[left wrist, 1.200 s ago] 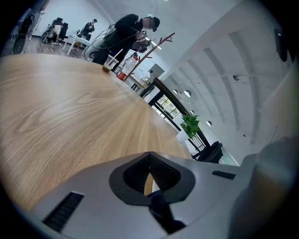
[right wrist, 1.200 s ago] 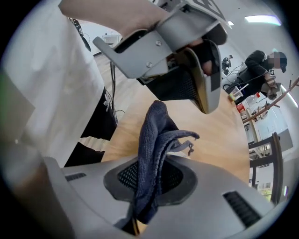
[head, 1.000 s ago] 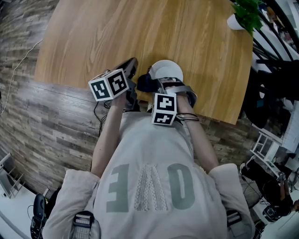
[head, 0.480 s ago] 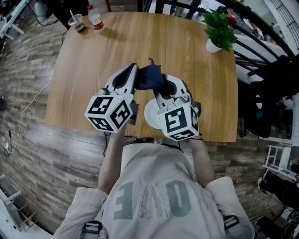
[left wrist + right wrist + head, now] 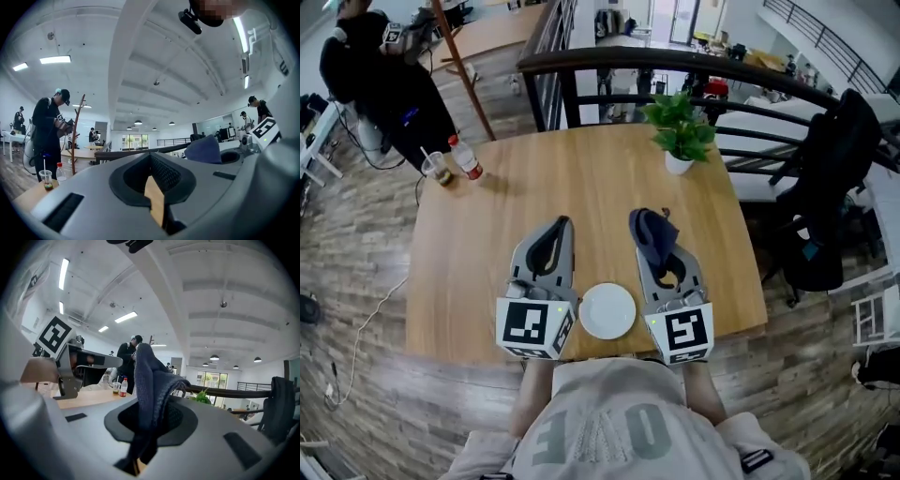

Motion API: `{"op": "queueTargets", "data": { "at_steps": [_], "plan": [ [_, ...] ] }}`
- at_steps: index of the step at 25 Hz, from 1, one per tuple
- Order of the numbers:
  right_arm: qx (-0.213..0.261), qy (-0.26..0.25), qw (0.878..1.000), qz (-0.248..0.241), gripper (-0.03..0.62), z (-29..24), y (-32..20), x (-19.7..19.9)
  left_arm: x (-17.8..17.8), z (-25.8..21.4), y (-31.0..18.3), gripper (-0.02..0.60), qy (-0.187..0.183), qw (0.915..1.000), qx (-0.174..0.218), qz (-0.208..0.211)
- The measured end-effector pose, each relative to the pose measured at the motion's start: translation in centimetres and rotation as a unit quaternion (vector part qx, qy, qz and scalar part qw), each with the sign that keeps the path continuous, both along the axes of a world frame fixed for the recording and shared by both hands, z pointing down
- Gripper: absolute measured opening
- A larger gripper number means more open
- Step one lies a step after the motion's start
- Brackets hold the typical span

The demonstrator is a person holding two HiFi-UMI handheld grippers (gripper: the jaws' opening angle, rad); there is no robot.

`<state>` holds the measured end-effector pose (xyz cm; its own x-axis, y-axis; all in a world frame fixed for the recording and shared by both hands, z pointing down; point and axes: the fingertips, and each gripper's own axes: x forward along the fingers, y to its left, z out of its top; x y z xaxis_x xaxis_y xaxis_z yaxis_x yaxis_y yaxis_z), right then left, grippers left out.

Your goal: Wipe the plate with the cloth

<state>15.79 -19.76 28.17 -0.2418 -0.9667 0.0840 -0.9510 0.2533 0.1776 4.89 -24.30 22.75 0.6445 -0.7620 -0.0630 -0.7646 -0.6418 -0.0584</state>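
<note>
1. Plate [image 5: 607,310]: round, white and bare, lying flat on the table [image 5: 487,234], close to its near edge and about midway along it.
2. Cloth [image 5: 656,239]: dark blue, bunched and creased, pinched between the closed jaws of the right gripper [image 5: 647,225], held above the table's right half.

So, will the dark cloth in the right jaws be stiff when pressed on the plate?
Probably not: the cloth slumps in folds over the right gripper, so it looks floppy and light. Its knit weave would likely grip the plate, not slide.
</note>
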Motion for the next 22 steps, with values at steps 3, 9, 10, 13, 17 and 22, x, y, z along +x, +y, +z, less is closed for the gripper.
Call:
{"op": "queueTargets", "data": {
  "at_steps": [3,9,10,13,17,22],
  "plan": [
    [-0.015,-0.015,1.0,0.0,0.055,0.8,0.7,0.0,0.4,-0.1,0.3,0.008,-0.01,0.9999,-0.002,0.004],
    [-0.017,-0.015,1.0,-0.017,0.055,0.6,0.7,-0.7,0.0,-1.4,0.6,0.008,-0.005,0.9999,0.009,-0.005],
    [-0.014,-0.02,0.999,-0.024,0.055,0.3,0.7,-0.9,-0.2,-1.6,0.7,0.008,-0.001,0.9999,0.01,-0.006],
    [-0.007,-0.028,0.999,-0.034,0.055,-0.3,0.3,-1.1,-0.7,-2.2,0.9,0.008,0.007,0.9998,0.013,-0.009],
    [-0.009,-0.02,0.999,-0.033,0.057,-0.6,0.0,-1.0,-1.1,-2.5,1.2,0.008,0.007,0.9997,0.017,-0.015],
    [-0.014,-0.017,0.999,-0.036,0.055,0.9,1.5,-1.0,-1.9,-0.7,2.5,0.008,0.012,0.9996,0.006,-0.026]
  ]
}}
